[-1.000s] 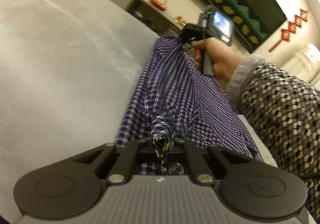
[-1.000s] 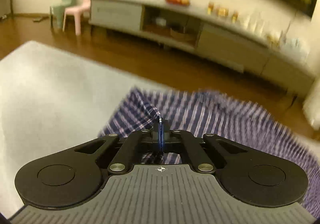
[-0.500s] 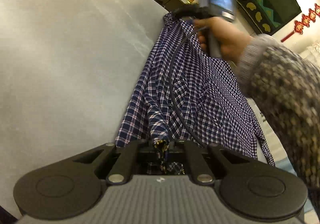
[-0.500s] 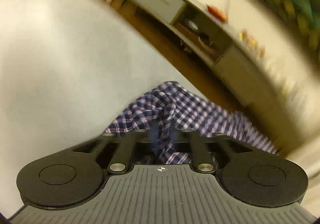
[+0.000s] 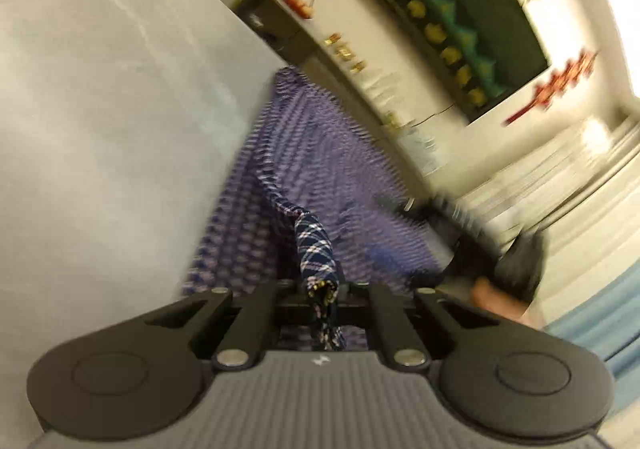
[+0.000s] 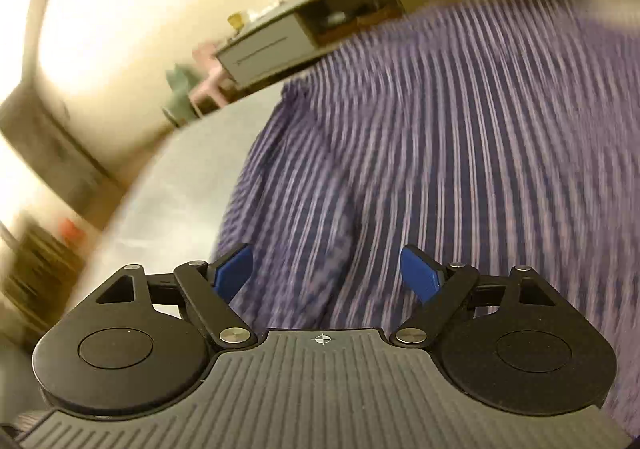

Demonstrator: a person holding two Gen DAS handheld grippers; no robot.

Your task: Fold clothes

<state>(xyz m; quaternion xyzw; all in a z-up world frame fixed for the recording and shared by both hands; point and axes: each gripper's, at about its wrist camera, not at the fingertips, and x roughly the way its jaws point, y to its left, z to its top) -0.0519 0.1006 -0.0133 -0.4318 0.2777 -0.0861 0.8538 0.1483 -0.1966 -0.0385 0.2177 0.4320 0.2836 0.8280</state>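
A blue and white checked shirt (image 5: pixel 316 169) lies on the pale grey table (image 5: pixel 100 109), blurred by motion. My left gripper (image 5: pixel 320 289) is shut on a bunched edge of the shirt, which sticks up between the jaws. In the right wrist view the shirt (image 6: pixel 460 149) fills the right and middle. My right gripper (image 6: pixel 328 273) is open just above it, its blue pads (image 6: pixel 234 271) spread wide and empty. In the left wrist view the right hand and its gripper (image 5: pixel 500 269) show as a dark blur at the shirt's right edge.
A long low cabinet (image 5: pixel 280 21) with small items stands beyond the table along the wall, also in the right wrist view (image 6: pixel 320 29). Small pink and green chairs (image 6: pixel 192 93) stand at its end. The table's edge (image 6: pixel 132 201) runs left of the shirt.
My right gripper has let go of the shirt and opened, and swung round over the cloth. My left gripper still holds its bunched edge and has shifted quickly.
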